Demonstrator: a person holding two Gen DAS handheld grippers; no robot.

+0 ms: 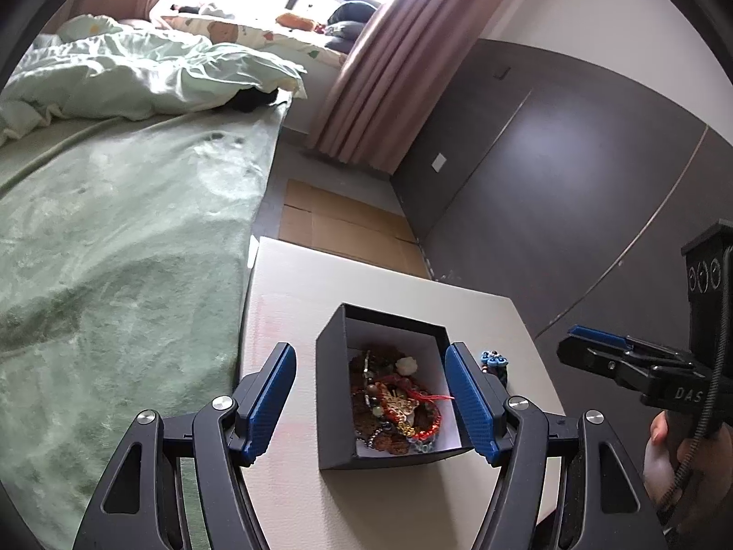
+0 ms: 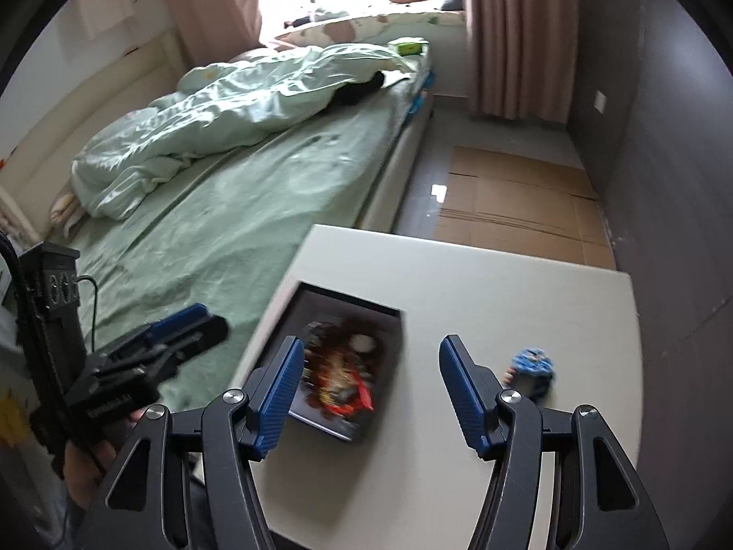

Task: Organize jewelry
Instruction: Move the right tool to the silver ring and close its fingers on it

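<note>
A dark open box point(image 1: 332, 394) with a white lining stands on a white table point(image 1: 284, 302). It holds a pile of red, brown and gold jewelry point(image 1: 394, 405). A blue beaded piece point(image 1: 495, 362) lies on the table just right of the box. My left gripper point(image 1: 371, 405) is open and empty, its fingers on either side of the box. My right gripper point(image 2: 371, 394) is open and empty above the table, between the box point(image 2: 348, 366) and the blue beaded piece point(image 2: 531, 366). The right gripper also shows in the left wrist view point(image 1: 595, 348).
A bed with a green blanket point(image 1: 114, 238) runs along the table's left side. Flattened cardboard point(image 2: 517, 197) lies on the floor beyond the table. A dark wall point(image 1: 572, 174) is on the right and pink curtains point(image 1: 380, 78) hang at the back.
</note>
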